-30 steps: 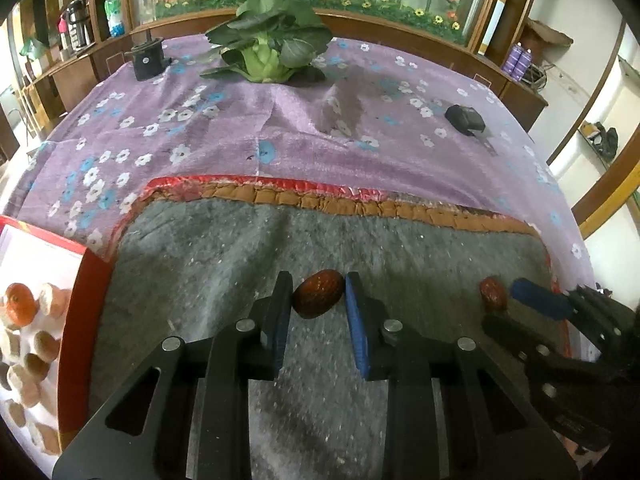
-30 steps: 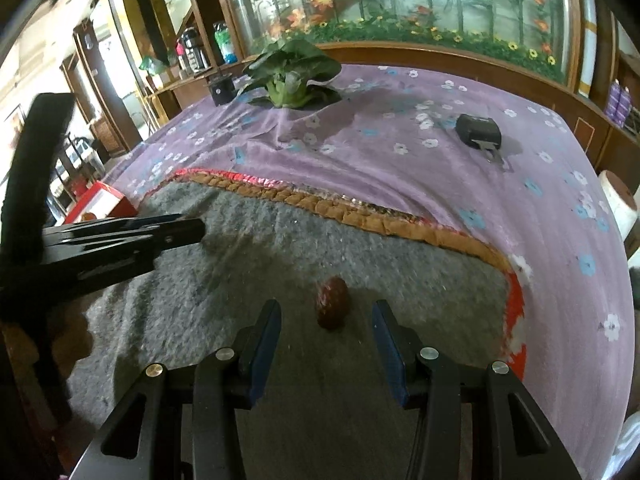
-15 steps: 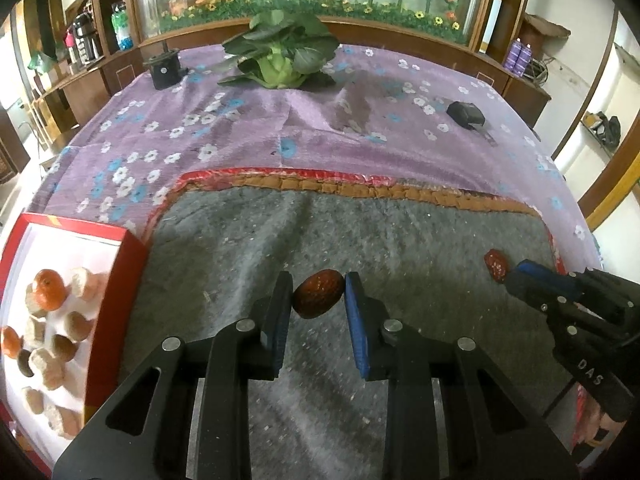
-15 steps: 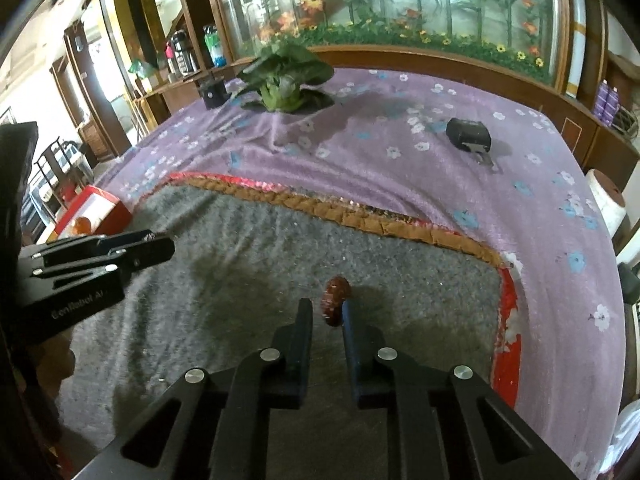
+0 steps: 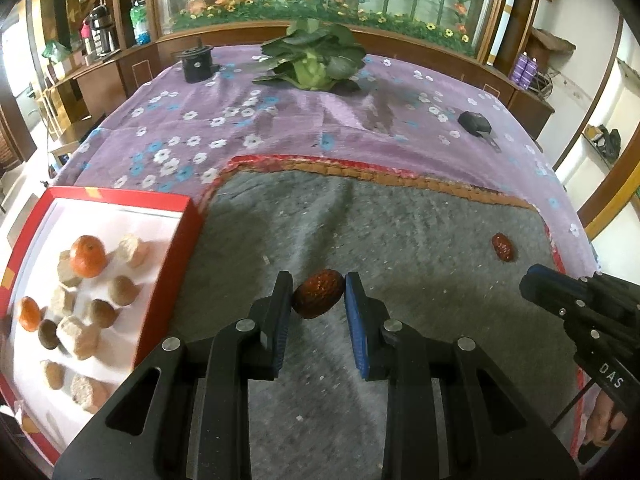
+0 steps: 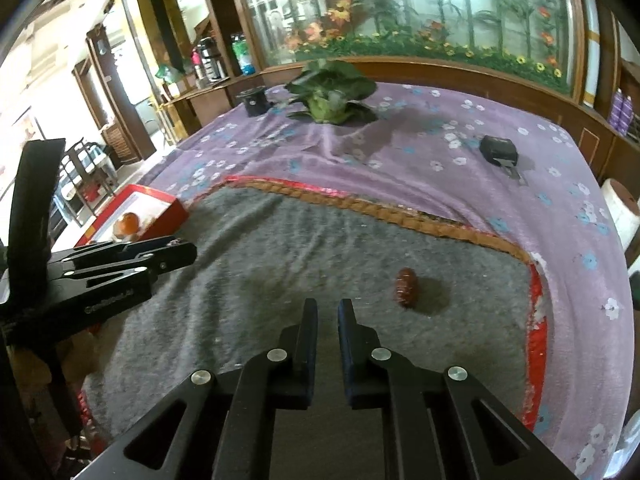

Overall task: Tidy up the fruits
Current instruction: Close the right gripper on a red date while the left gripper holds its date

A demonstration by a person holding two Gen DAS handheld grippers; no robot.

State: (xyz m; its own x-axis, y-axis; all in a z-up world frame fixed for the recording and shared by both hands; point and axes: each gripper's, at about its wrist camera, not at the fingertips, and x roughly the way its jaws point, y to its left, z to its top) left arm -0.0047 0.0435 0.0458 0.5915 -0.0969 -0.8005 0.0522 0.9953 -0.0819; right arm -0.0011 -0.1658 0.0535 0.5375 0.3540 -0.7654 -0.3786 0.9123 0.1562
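Observation:
My left gripper (image 5: 319,292) is shut on a dark red date (image 5: 318,294), held just above the grey mat (image 5: 400,240). To its left stands a red-rimmed box (image 5: 188,216) with a white inside, holding two oranges (image 5: 88,256) and several pale brown fruits. A second date (image 6: 406,288) lies on the mat, to the right of my right gripper (image 6: 327,308). That gripper's jaws are shut with nothing between them. In the left wrist view this date (image 5: 503,247) sits just beyond the right gripper (image 5: 534,280). The left gripper (image 6: 188,252) shows at the left of the right wrist view.
The mat lies on a purple flowered cloth (image 5: 280,128). At the back are a leafy green vegetable (image 5: 312,60), a black cylinder (image 5: 198,64) and a small black device (image 5: 474,122). A white roll (image 6: 620,208) stands beyond the right table edge.
The right gripper's jaws closed at the second date, then drew back and left, leaving the date on the mat. The left gripper carried its date toward the red box, which shows more.

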